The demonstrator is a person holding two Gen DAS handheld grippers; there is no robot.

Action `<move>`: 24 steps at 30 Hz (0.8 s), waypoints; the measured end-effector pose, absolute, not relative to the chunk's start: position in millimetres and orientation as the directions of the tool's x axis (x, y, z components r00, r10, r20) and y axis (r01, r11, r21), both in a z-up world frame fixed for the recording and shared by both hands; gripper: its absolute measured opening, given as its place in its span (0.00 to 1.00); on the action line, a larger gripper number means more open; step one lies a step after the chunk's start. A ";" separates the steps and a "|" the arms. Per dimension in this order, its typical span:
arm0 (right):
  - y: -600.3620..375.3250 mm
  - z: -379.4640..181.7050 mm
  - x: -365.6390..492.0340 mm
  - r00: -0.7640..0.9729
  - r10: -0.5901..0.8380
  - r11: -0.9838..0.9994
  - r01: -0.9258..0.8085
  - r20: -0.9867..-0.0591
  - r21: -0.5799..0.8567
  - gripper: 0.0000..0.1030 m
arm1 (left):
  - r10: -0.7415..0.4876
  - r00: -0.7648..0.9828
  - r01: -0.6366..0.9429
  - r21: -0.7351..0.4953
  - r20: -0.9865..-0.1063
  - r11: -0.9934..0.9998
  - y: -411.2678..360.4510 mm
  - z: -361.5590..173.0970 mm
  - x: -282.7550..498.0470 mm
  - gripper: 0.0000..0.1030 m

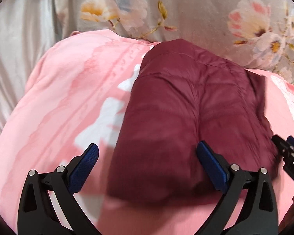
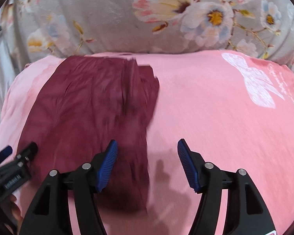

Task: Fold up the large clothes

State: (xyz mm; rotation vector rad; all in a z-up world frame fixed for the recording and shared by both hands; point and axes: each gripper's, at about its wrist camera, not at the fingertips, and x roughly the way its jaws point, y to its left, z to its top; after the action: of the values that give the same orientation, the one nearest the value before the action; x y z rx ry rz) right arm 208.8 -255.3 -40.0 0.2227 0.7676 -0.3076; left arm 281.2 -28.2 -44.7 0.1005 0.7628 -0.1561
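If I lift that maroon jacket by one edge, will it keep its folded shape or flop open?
The maroon jacket looks quilted and puffy, so it is probably light and soft. Its creases suggest limp fabric; lifted by one edge, it would likely sag and unfold. The slight sheen hints it may slide on the pink blanket.

Maroon jacket (image 1: 186, 107) quilted, slight sheen; pink blanket (image 2: 215, 117) soft matt cloth w/ print

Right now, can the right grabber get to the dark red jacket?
Probably yes. The right gripper is open and empty, and the dark red jacket lies folded on the pink cover right under its left finger, with nothing in between.
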 end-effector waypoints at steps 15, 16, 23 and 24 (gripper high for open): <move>-199.4 -72.1 62.8 0.628 -0.178 0.955 0.295 -0.758 0.020 0.64 | 0.007 0.674 0.151 0.147 -0.739 0.978 -10.8 -79.0 136.6 0.95; -197.4 -71.7 57.0 0.639 -0.179 0.955 0.297 -0.748 0.025 0.64 | 0.005 0.677 0.155 0.148 -0.736 0.977 -12.5 -80.6 131.8 0.95; -176.8 -66.5 42.1 0.687 -0.253 0.956 0.286 -0.681 -0.066 0.66 | 0.022 0.746 0.159 0.210 -0.665 0.965 -22.3 -79.9 103.5 0.95; -176.0 -66.8 42.5 0.686 -0.260 0.955 0.288 -0.680 -0.074 0.67 | 0.021 0.743 0.159 0.206 -0.669 0.965 -21.0 -80.3 104.3 0.95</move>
State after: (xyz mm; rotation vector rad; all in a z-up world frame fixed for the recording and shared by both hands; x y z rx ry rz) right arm 42.5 -176.0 -66.8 0.0392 0.7549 -0.3064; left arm 104.3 -21.0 -80.3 0.2583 0.7321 -0.0767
